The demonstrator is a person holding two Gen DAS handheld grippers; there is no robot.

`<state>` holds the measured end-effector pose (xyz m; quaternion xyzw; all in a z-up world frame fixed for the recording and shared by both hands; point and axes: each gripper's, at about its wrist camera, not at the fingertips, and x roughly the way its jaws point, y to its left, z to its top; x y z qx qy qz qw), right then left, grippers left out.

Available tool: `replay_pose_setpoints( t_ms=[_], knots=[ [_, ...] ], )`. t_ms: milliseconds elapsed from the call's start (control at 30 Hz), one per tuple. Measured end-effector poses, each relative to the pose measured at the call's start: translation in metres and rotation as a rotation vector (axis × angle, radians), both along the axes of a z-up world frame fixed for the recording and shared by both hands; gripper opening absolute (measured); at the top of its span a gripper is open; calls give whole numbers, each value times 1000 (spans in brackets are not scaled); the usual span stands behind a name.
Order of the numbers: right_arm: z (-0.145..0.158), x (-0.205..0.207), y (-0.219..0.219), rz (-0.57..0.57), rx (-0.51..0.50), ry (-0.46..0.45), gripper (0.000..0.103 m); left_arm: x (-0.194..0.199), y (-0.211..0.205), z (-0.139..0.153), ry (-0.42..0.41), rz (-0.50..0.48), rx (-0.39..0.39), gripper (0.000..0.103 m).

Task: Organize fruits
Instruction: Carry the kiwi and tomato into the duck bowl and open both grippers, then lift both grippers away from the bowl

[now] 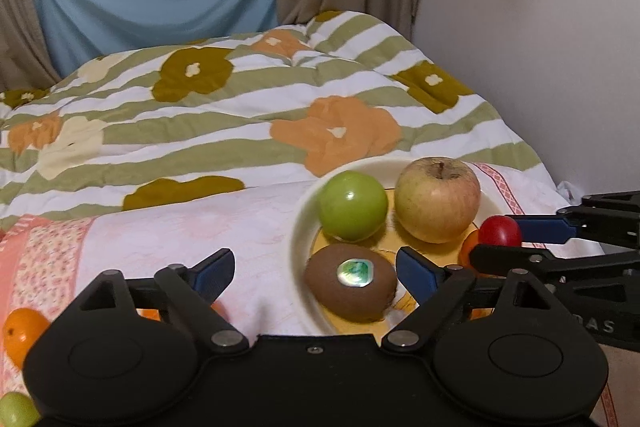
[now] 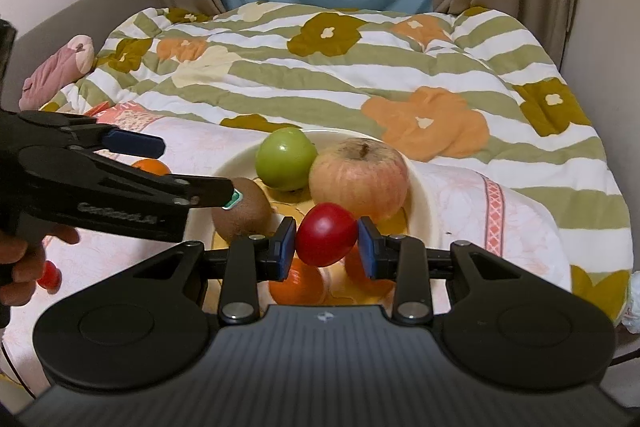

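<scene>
Nearest your right gripper (image 2: 327, 243), the jaws were closed on a small red fruit (image 2: 326, 234), holding it just above the near part of the plate (image 2: 420, 187). Right under it lay two oranges (image 2: 298, 285), partly hidden by the gripper. Your left gripper (image 1: 314, 273) had its jaws spread wide and empty, with the kiwi (image 1: 351, 281) sitting between them on the plate, though neither pad seemed to touch it.

A little farther in, the green apple (image 2: 285, 159) and the large yellow-red apple (image 2: 359, 179) sat side by side at the back of the plate, close to each other. Off the plate, on the pale pink cloth (image 1: 180, 227), you still had loose fruit: an orange (image 1: 22, 335) and a small green fruit (image 1: 16, 411) near the left gripper, and another small red fruit (image 2: 50, 275) by your left hand (image 2: 24, 263). Beyond all that lay the flowered quilt (image 2: 360, 67) on the bed, then the curtains.

You looked to be in the middle of placing the red fruit. The next move called for lowering it into a free gap beside the oranges before opening, since a round fruit set on top of another would likely roll. After that, the loose pieces on the cloth remained to collect.
</scene>
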<state>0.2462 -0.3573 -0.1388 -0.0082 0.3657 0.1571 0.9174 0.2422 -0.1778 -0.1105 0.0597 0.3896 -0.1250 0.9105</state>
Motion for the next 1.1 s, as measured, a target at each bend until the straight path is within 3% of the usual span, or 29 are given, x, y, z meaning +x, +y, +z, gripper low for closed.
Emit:
replay_pose_setpoints(
  t_ms=[567, 633, 833, 1100],
  knots=[
    [-20, 21, 23, 15, 66, 32, 51, -23, 40, 6, -9, 98, -16, 91],
    [-20, 20, 21, 19, 70, 37, 71, -25, 42, 5, -9, 100, -21, 91],
    [-14, 10, 20, 7, 46, 19, 88, -29, 44, 8, -16, 108, -36, 91],
    [5, -6, 20, -7, 15, -16, 90, -39, 45, 23, -45, 101, -46, 90]
  ],
)
